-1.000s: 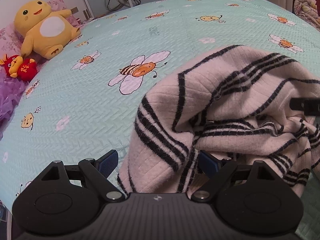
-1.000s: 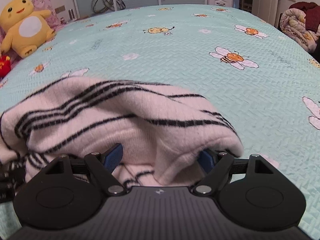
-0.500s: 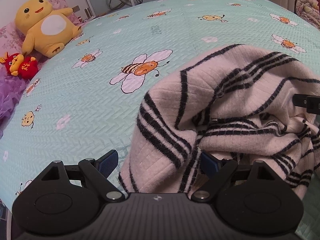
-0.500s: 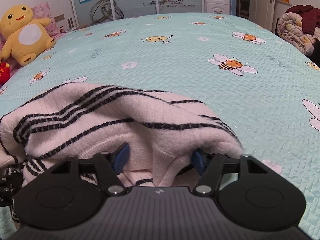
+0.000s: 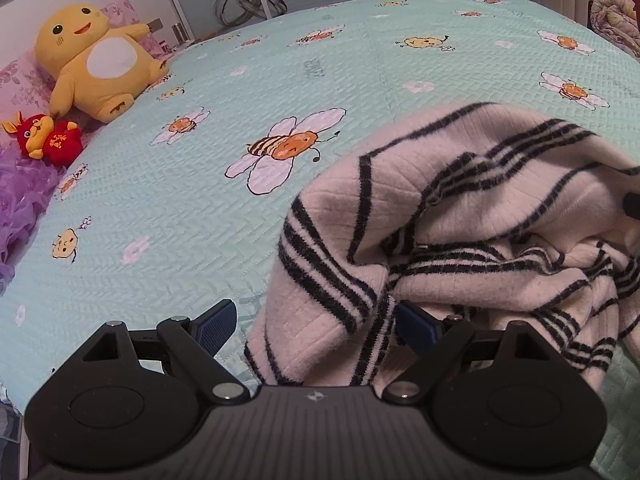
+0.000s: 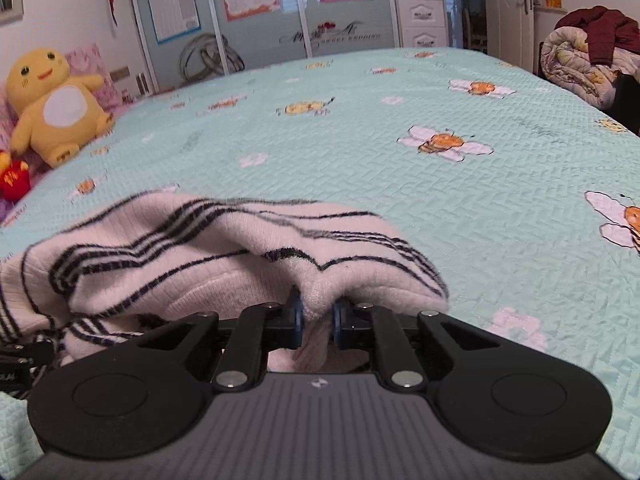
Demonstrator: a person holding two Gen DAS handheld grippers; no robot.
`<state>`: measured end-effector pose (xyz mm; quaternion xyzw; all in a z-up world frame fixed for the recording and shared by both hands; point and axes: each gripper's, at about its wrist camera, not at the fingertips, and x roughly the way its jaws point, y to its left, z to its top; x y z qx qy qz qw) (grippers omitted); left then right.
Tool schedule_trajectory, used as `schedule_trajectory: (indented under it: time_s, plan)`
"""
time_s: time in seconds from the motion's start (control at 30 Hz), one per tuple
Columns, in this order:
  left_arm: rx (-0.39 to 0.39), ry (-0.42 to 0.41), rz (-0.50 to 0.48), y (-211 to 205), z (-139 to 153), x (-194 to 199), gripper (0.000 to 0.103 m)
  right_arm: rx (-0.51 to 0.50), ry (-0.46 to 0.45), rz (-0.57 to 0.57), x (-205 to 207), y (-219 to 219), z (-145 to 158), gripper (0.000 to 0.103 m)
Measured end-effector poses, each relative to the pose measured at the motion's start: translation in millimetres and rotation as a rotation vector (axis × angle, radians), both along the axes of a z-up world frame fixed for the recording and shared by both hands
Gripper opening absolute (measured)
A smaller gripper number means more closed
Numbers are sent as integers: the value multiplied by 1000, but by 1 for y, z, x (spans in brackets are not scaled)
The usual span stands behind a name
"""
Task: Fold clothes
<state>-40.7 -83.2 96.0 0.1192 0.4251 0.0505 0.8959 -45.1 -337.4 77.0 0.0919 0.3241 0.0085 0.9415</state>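
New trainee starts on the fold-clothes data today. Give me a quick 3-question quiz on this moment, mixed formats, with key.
1. True or false: the right gripper has a fold of the striped sweater pinched between its pads.
2. Multiple choice: the left gripper is A) shut on the sweater, B) open with a sweater edge hanging between its fingers, C) open over bare bedspread.
3. Fill in: the toy lying beside the yellow plush at the head of the bed is coloured ____.

Key
1. True; its jaws have just been closing and the knit bunches up between them.
2. B
3. Red
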Motion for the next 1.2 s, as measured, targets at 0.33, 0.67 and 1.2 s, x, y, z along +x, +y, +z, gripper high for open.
schedule_trajectory:
  time_s: [0.33, 0.67, 1.2]
  plan:
    - [-70, -14, -78, 2, 9, -18, 90, -55, -48, -100, -65, -50, 0, 13]
    - [-35, -95, -387, -34, 5, -54, 90, 32, 24, -151, -89, -87, -26, 13]
    - [222, -417, -479, -78, -13, -64, 22, 126, -71, -114, -111, -85, 4, 13]
